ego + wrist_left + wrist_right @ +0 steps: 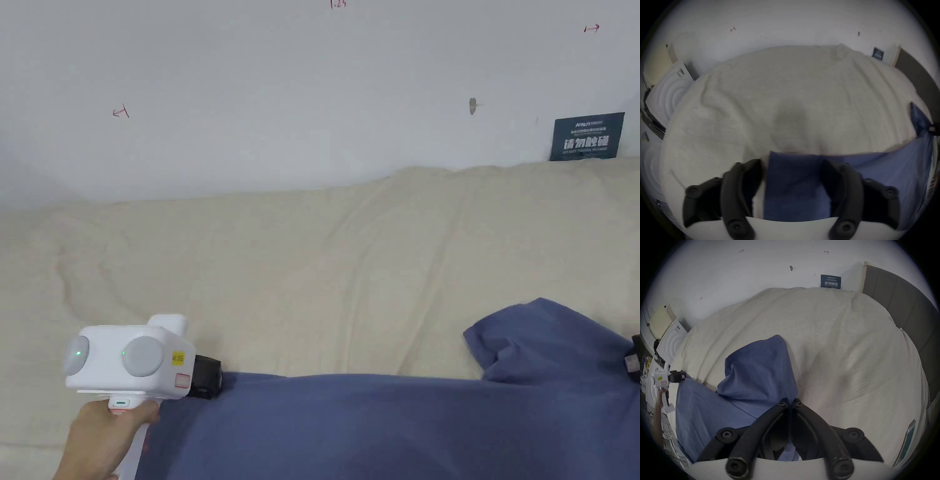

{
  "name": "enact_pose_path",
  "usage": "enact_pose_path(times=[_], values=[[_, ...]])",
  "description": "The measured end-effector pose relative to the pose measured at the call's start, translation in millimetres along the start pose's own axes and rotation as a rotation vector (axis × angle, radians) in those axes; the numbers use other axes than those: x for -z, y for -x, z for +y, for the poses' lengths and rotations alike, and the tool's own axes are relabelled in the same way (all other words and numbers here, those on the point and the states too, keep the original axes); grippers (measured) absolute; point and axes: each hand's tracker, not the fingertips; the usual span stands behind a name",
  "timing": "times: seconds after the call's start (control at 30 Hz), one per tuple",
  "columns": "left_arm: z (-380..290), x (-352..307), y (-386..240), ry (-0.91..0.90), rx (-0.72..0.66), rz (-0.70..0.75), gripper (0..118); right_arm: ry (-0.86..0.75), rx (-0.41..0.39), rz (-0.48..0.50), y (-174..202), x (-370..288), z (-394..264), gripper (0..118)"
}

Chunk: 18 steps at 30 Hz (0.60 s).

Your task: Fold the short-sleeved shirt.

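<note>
Shirt [387, 425], blue, short-sleeved, lies across the near edge of a cream bedcover [325, 269], stretched sideways between the two grippers. One sleeve [544, 337] sticks up and away at the right end, rumpled and partly doubled on itself. No clean fold line seen in the body cloth; judged early in the task, at the spreading or first-lift stage, with the sleeve tuck and the body folds all left to do.

Left gripper [792, 172]: jaws stand wide apart, a corner of the blue cloth lying between them without either jaw pressing on it. Looks ready to close, or just let go; cannot say which. In the head view the white body of this gripper [206, 377] sits at the shirt's left edge, held from below by the person's hand [103, 434], wrist low, tool pointing along the bed.

Right gripper [790, 404]: jaws drawn together at the tips, blue fabric pinched between them near the sleeve seam. Its black tip shows at the far right of the head view [634, 362], level with the sleeve's base.
</note>
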Motion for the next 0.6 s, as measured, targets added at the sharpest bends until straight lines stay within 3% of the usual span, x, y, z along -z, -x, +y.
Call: enact_pose_path(times=[0.03, 0.07, 0.1, 0.13, 0.27, 0.37, 0.6], values=[[-3, -6, 1, -0.06, -0.04, 0.089, 47, 0.004, 0.016, 0.002, 0, 2, 2, 2], [-4, -5, -2, -0.045, -0.021, 0.062, 35, 0.004, 0.021, 0.008, 0, 2, 4, 2], [-5, -6, -6, -0.046, 0.009, 0.061, 12, -0.003, 0.033, 0.014, 1, 2, 5, 2], [-2, -7, -11, -0.044, 0.059, 0.071, 5, -0.006, 0.043, 0.023, 0, 1, 4, 2], [7, -11, -20, 0.003, 0.127, 0.091, 4, -0.011, 0.034, 0.023, 5, -9, 5, 2], [7, -22, -16, -0.055, 0.055, 0.079, 4, -0.047, 0.035, 0.038, 6, -28, 9, 2], [6, -108, -8, -0.193, 0.069, 0.083, 4, -0.119, 0.047, 0.07, 8, -85, 23, 2]])
